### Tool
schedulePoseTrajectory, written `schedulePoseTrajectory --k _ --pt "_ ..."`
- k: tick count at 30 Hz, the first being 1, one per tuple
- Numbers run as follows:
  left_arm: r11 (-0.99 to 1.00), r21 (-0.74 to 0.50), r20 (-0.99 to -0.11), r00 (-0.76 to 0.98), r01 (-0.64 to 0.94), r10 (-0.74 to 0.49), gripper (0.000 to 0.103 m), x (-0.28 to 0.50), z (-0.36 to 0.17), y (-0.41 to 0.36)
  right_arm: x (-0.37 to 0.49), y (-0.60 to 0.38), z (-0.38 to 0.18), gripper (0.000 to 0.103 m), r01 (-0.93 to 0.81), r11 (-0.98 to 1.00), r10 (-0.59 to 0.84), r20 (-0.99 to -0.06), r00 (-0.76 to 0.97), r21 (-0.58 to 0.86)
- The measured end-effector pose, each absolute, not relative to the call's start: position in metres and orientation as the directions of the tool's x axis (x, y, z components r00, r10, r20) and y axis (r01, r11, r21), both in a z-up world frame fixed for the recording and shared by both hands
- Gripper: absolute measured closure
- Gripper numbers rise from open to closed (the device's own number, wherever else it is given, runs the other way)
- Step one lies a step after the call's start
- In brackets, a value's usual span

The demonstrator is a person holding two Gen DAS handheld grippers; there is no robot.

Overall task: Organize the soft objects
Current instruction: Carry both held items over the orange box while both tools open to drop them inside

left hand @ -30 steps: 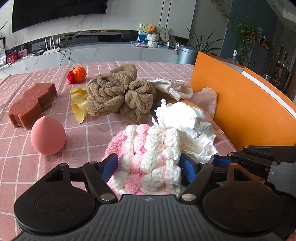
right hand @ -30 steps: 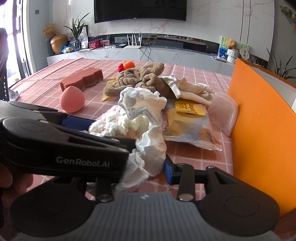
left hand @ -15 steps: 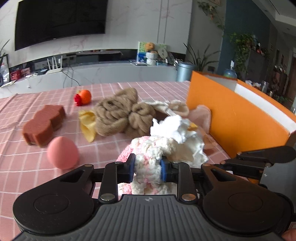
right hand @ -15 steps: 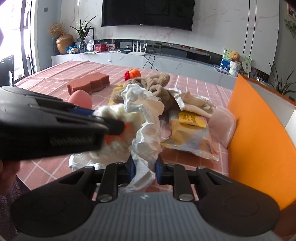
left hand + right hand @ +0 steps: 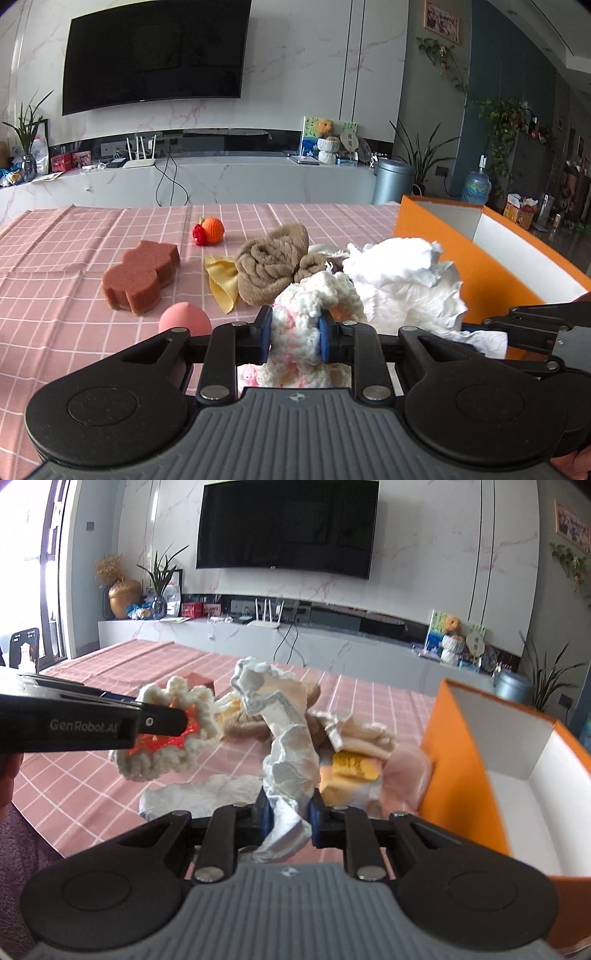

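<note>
My left gripper (image 5: 294, 334) pinches a pink-and-white crochet piece (image 5: 317, 295) clear of the pink checked tablecloth (image 5: 74, 258); its jaws are closing, pads pressed into the yarn. The right wrist view shows that piece (image 5: 177, 753) hanging from the left gripper (image 5: 173, 722) at the left. My right gripper (image 5: 288, 818) is shut on a crumpled white tissue (image 5: 288, 746), which stands up from the pads. The tissue (image 5: 399, 280) also fills the right of the left wrist view. An open orange box (image 5: 461, 746) with a white inside stands just right of both grippers.
On the cloth lie a brown towel (image 5: 269, 262), a yellow cloth (image 5: 221, 280), a brown sponge (image 5: 140, 273), a pink egg-shaped sponge (image 5: 184, 319) and an orange knitted ball (image 5: 212, 230). A yellow-labelled packet (image 5: 351, 768), cream fabric (image 5: 362, 738) and a pink puff (image 5: 410, 771) sit beside the box.
Both grippers shut, the left on the crochet piece and the right on the tissue, then rose from the table with them. The box's inside has come into view.
</note>
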State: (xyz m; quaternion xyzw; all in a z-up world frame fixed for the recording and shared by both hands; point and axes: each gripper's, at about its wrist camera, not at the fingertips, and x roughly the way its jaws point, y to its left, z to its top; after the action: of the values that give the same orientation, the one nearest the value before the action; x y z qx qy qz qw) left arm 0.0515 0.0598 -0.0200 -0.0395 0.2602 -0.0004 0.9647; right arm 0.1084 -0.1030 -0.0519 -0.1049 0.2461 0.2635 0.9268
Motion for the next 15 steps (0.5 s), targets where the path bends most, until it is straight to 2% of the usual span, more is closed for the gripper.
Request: schedulePoseTrajectory --k 15 --pt "0.997 -0.066 -0.426 0.902 0.045 -0.069 0.076 0.037 0.027 0.041 0.091 -0.152 0.005 0.085 -0.483 0.868 0.405 -0.397 0.823 -0.115"
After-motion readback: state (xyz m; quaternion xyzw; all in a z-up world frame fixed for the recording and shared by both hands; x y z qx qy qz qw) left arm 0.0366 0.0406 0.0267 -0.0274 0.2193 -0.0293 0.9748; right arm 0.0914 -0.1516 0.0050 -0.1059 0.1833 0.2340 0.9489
